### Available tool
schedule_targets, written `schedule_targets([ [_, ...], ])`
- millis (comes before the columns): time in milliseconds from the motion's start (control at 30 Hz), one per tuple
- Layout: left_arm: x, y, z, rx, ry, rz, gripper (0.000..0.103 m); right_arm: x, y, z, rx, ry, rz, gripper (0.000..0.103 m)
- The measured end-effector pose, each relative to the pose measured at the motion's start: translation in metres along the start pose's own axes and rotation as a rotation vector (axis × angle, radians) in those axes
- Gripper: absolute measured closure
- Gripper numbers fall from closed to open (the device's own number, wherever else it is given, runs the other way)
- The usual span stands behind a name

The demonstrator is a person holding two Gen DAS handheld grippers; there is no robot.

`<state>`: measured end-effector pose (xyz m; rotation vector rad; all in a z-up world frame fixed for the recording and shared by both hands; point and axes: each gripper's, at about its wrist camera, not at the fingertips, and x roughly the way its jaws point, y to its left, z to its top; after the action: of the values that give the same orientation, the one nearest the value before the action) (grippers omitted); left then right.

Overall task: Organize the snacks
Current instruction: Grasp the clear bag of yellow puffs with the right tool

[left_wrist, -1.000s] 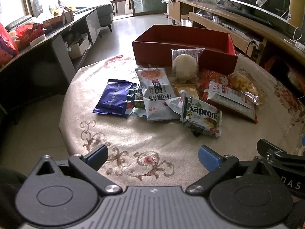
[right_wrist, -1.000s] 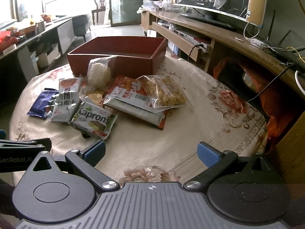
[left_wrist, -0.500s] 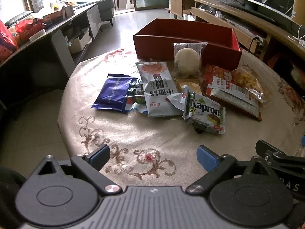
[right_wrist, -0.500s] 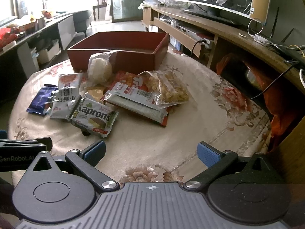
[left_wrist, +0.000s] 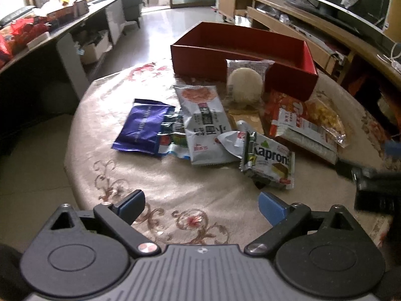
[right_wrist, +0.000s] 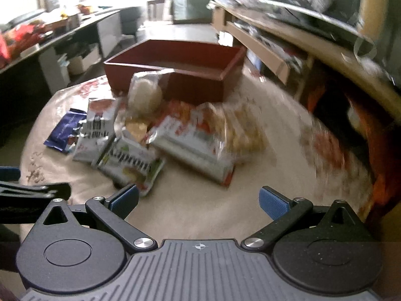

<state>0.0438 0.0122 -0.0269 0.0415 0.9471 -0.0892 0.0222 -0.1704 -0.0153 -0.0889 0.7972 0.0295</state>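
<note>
Several snack packs lie on a round table in front of an empty red box [left_wrist: 240, 47], which also shows in the right wrist view [right_wrist: 175, 65]. Among them are a blue pack [left_wrist: 142, 128], a grey pack [left_wrist: 205, 125], a Kapron wafer pack [left_wrist: 270, 160] and a round white cake pack [left_wrist: 245, 82] leaning on the box. A red-and-white pack [right_wrist: 198, 143] lies under a clear yellow-snack bag [right_wrist: 238, 125]. My left gripper [left_wrist: 200, 204] is open and empty over the near table edge. My right gripper [right_wrist: 199, 199] is open and empty, close to the wafer pack [right_wrist: 132, 165].
The table [left_wrist: 175, 188] has a beige embroidered cloth. A long TV bench [left_wrist: 313, 22] runs behind on the right. A dark desk [left_wrist: 50, 35] with clutter stands on the left. My right gripper's finger [left_wrist: 371, 178] shows at the left view's right edge.
Both grippers have moved forward toward the snacks, which look larger now. The right wrist view is blurred from motion. Nothing has been picked up.
</note>
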Motion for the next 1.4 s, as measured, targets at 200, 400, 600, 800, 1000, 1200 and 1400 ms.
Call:
schedule_targets([
  [200, 0.014, -0.011, 0.006, 0.006, 0.051, -0.058, 0.002, 0.027, -0.024, 0.029, -0.123, 0.009, 0.039, 0.002],
  [400, 0.031, -0.035, 0.019, 0.037, 0.087, -0.102, 0.002, 0.059, -0.047, 0.049, -0.195, 0.041, 0.076, 0.003],
  [600, 0.051, -0.043, 0.030, 0.011, 0.121, -0.119, 0.002, 0.105, -0.066, 0.070, -0.140, 0.121, 0.142, 0.005],
  [800, 0.069, -0.035, 0.031, -0.046, 0.168, -0.111, 0.002, 0.138, -0.081, 0.070, 0.013, 0.237, 0.229, 0.018],
  [1000, 0.069, -0.034, 0.034, -0.072, 0.176, -0.108, 0.002, 0.121, -0.079, 0.056, -0.020, 0.256, 0.238, 0.025],
  [1200, 0.048, -0.043, 0.034, 0.067, 0.106, -0.119, 0.002, 0.093, -0.084, 0.047, -0.011, 0.236, 0.246, 0.026],
  [1400, 0.042, -0.079, 0.047, 0.417, 0.006, -0.213, 0.003, 0.062, -0.088, 0.047, 0.024, 0.191, 0.264, 0.026],
])
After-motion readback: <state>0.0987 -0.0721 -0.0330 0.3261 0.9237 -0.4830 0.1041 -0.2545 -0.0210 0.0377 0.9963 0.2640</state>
